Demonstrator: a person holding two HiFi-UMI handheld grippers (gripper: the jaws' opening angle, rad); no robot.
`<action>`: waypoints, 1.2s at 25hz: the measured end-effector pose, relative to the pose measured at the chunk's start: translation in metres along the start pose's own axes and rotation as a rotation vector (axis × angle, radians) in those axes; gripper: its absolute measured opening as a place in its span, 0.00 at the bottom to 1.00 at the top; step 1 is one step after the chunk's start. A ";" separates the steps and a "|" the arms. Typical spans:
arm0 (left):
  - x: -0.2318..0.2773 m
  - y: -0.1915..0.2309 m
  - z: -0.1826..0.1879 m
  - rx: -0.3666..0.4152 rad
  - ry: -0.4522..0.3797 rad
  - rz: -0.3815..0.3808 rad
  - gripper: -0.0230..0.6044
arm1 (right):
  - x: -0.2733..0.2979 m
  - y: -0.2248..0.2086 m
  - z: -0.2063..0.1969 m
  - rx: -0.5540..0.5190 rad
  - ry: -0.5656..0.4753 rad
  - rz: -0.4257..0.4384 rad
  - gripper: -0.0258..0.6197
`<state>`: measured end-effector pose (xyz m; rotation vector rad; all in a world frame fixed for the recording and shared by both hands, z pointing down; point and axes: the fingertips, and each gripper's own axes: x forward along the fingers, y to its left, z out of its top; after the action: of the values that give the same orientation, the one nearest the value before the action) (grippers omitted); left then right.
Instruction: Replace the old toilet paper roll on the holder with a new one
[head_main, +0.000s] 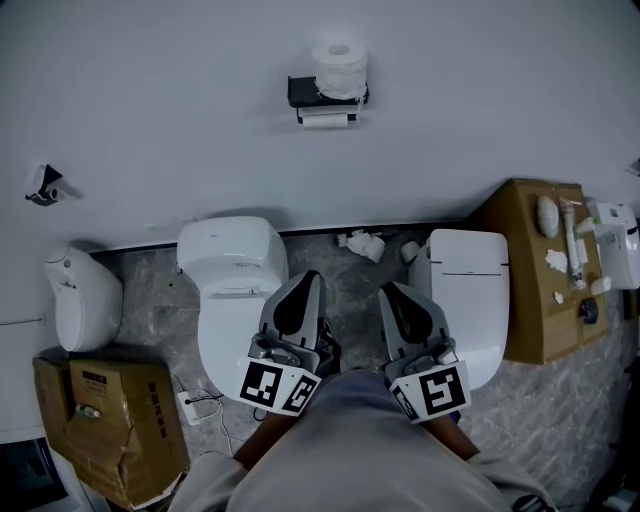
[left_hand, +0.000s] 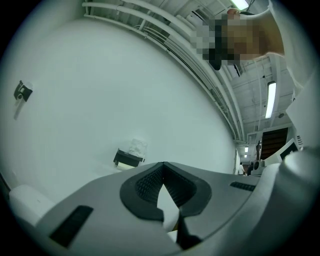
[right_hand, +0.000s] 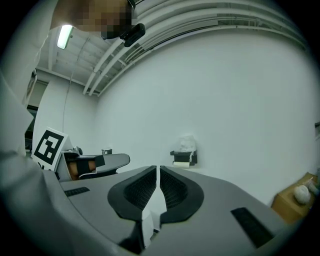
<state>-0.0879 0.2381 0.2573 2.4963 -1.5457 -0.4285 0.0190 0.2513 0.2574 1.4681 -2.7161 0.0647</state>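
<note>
Head view: both grippers are held low and near the person's body, side by side, pointing toward the far wall.

Left gripper (head_main: 308, 278): jaws clenched. In the left gripper view the ribbed pads meet at the tip and nothing is between them.

Right gripper (head_main: 388, 290): jaws clenched as well. In the right gripper view only a hairline slit shows between the pads, and it grasps nothing.

Holder (head_main: 325, 97): a black bracket mounted on the far white wall, well apart from both grippers and roughly straight ahead of them. A full roll (head_main: 339, 63), white and upright, stands on top of the holder. Just beneath the bracket hangs the old roll (head_main: 325, 121), thin and pale, lying horizontal. Neither roll is touched by a gripper.

Floor: grey and mottled. A white toilet (head_main: 233, 285) stands against the far wall on the left, just beyond the left gripper. A second white toilet (head_main: 468, 290) sits to the right, beside the right gripper. Crumpled paper (head_main: 363, 243) lies on the floor between them, close to the wall.

Left near corner: a dented cardboard box (head_main: 112, 425), with a rounded white fixture (head_main: 82, 297) just beyond it.

Right: a brown cabinet (head_main: 528, 300) carrying small items too small to identify.

Far left of the wall: a small dark bracket (head_main: 42, 186).
</note>
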 end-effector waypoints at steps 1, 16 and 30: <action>0.006 0.007 0.003 -0.001 0.000 -0.004 0.04 | 0.011 0.000 0.002 -0.003 -0.001 0.001 0.07; 0.076 0.078 0.030 -0.005 -0.004 -0.090 0.04 | 0.124 0.003 0.027 -0.040 -0.024 -0.015 0.07; 0.161 0.092 0.012 -0.068 0.027 -0.125 0.04 | 0.184 -0.067 0.032 -0.030 -0.036 -0.012 0.07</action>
<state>-0.1017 0.0529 0.2492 2.5440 -1.3469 -0.4550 -0.0264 0.0594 0.2384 1.4919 -2.7233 -0.0036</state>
